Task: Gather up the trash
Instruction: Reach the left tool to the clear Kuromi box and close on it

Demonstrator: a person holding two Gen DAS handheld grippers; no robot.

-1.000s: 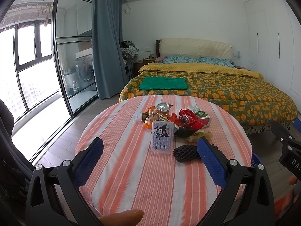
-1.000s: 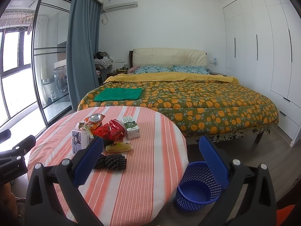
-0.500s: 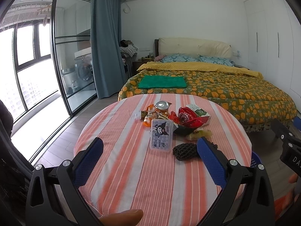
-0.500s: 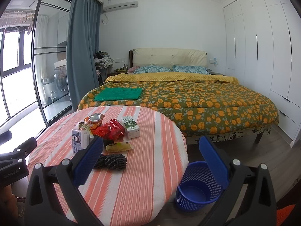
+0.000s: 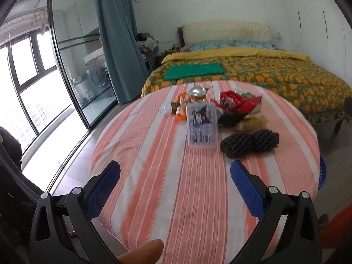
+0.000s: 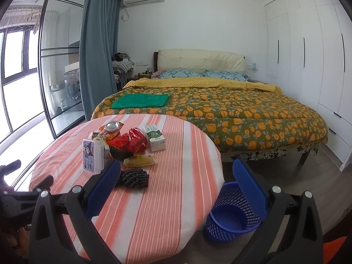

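Blue pads of your left gripper [image 5: 175,183] stand wide apart and empty, and they have pushed in closer to the pile than a second ago, the view blurring with the move. Your right gripper [image 6: 177,184] hangs equally wide and empty, unmoved. Nearest on the striped table [image 5: 198,198] lies the black foam net [image 5: 249,143], then the clear card box [image 5: 201,128], then red wrappers [image 5: 236,102]. Beside the table waits the blue basket [image 6: 231,217], so the first pickup looks imminent.

We can read no text for certain. The white and green carton [image 6: 154,140] on the striped table [image 6: 176,187] bears print too small to make out, and the clear plastic case [image 5: 201,125] shows only a cartoon figure.
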